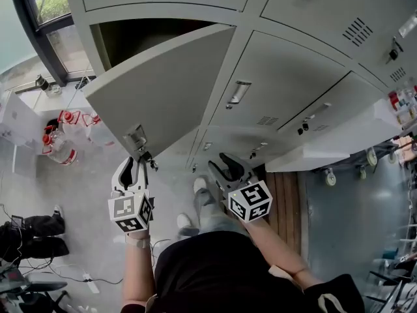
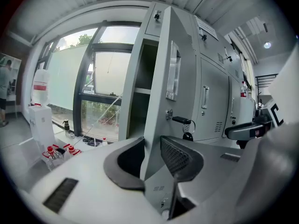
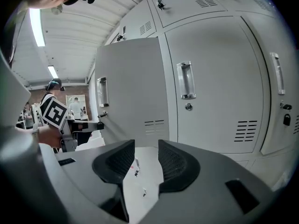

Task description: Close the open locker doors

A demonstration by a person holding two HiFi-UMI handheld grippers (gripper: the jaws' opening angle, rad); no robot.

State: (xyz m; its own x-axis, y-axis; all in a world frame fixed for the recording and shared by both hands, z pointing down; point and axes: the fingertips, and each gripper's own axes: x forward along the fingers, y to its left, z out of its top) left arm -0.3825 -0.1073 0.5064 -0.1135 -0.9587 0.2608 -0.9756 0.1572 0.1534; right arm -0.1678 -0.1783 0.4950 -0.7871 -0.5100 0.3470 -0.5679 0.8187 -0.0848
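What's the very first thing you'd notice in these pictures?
The big grey locker door standing wide open at the upper left, while the lockers beside it are shut. Just below its lower corner the left gripper points at the door's edge with jaws apart, and the right gripper hangs open beside it.

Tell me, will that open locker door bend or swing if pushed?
The open locker door looks like flat sheet metal, so it probably stays stiff and swings on its hinged side. The key ring dangling from its lock would likely jiggle.
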